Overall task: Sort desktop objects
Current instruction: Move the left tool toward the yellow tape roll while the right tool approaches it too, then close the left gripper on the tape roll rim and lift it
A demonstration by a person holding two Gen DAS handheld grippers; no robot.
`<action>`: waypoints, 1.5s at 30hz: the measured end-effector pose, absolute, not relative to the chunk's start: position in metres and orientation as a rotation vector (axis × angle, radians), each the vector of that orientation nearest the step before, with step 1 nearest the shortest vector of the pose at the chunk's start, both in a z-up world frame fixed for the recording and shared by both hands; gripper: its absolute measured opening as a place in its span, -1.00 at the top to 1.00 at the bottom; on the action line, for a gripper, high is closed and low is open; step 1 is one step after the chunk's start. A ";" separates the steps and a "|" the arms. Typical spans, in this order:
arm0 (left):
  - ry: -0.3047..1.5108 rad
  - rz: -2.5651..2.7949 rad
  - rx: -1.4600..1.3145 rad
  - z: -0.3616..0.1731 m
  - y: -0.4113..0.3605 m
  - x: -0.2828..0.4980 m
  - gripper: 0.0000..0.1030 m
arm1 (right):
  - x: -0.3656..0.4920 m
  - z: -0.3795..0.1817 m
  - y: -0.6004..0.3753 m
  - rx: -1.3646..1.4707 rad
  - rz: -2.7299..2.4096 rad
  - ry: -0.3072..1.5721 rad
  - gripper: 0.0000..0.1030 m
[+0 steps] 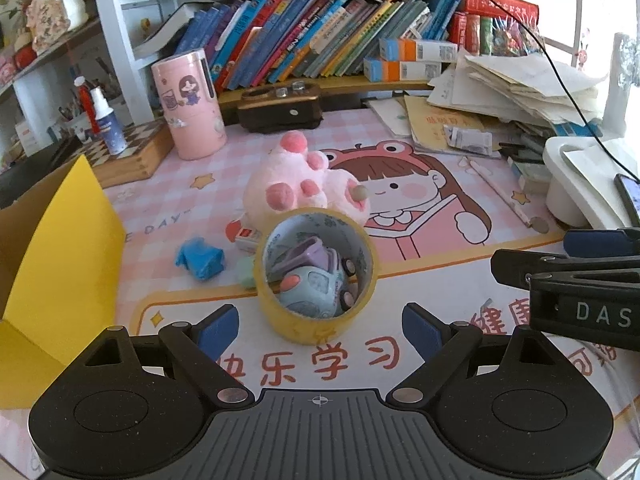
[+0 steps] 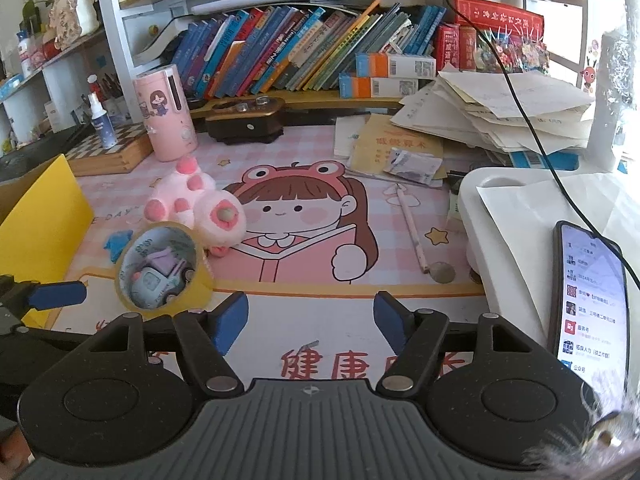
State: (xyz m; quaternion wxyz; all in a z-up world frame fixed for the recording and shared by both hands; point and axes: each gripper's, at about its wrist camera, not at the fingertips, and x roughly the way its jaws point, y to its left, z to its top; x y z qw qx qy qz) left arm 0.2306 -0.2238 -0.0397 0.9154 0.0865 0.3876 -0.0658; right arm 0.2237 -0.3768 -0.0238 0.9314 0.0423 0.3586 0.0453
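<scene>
both tongs gape empty; my left tongs (image 1: 320, 330) line up on the tape roll (image 1: 316, 276) at frame centre, needing a forward reach.

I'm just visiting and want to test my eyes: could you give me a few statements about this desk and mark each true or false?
1. Two toy cars sit inside the yellow tape roll. True.
2. The left tongs are clamped on the tape roll. False: they stand open, short of it.
3. The pink plush toy lies behind the tape roll. True.
4. The phone has a dark screen. False: it is lit.
5. The pencil stands in a cup. False: it lies on the desk mat.
</scene>
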 end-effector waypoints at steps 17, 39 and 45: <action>0.794 -0.108 0.222 -0.049 -0.231 0.253 -0.77 | 0.236 -0.026 -0.381 0.076 0.099 0.736 -0.33; 0.815 -0.147 0.170 -0.058 -0.221 0.269 -0.61 | 0.241 -0.022 -0.374 0.060 0.097 0.716 -0.36; 0.780 -0.162 0.086 -0.038 -0.205 0.251 -0.61 | 0.241 -0.020 -0.376 0.082 0.079 0.702 -0.36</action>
